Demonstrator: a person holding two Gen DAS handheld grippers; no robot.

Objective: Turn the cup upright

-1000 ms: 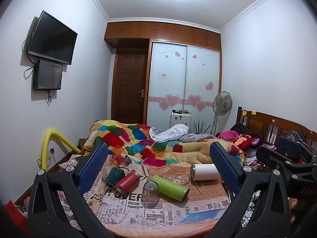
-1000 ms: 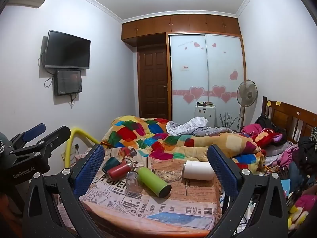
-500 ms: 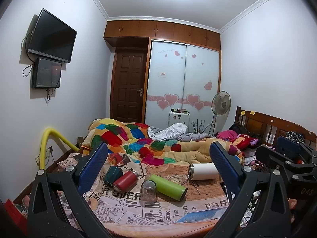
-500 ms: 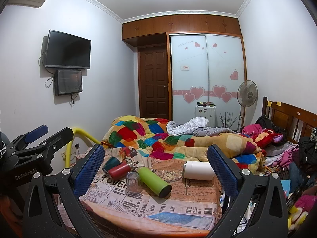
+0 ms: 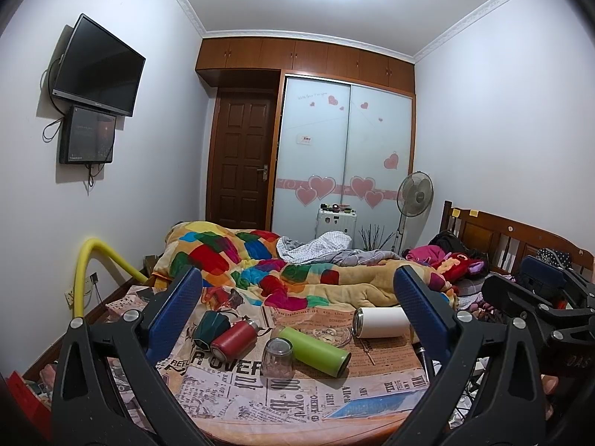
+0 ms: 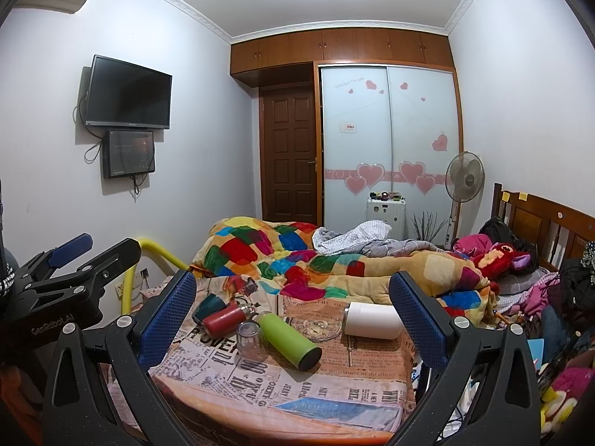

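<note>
Several cups lie on a newspaper-covered table (image 5: 297,397). A clear glass cup (image 5: 277,357) stands upside down at the middle; it also shows in the right wrist view (image 6: 248,339). Lying on their sides are a green bottle (image 5: 315,350), a red bottle (image 5: 234,340), a dark green cup (image 5: 208,327) and a white tumbler (image 5: 380,322). My left gripper (image 5: 297,316) is open and empty, well short of the table. My right gripper (image 6: 292,316) is open and empty too, also held back from the cups.
A clear glass dish (image 6: 316,327) sits between the green bottle and the white tumbler. A metal rod (image 6: 349,351) lies near the tumbler. A bed with a colourful quilt (image 5: 260,260) is behind the table. A yellow pipe (image 5: 89,264) curves at the left.
Both grippers have shifted slightly; the view of the table has risen a little in the left wrist frame. The cups have not moved. Both grippers stay open.
</note>
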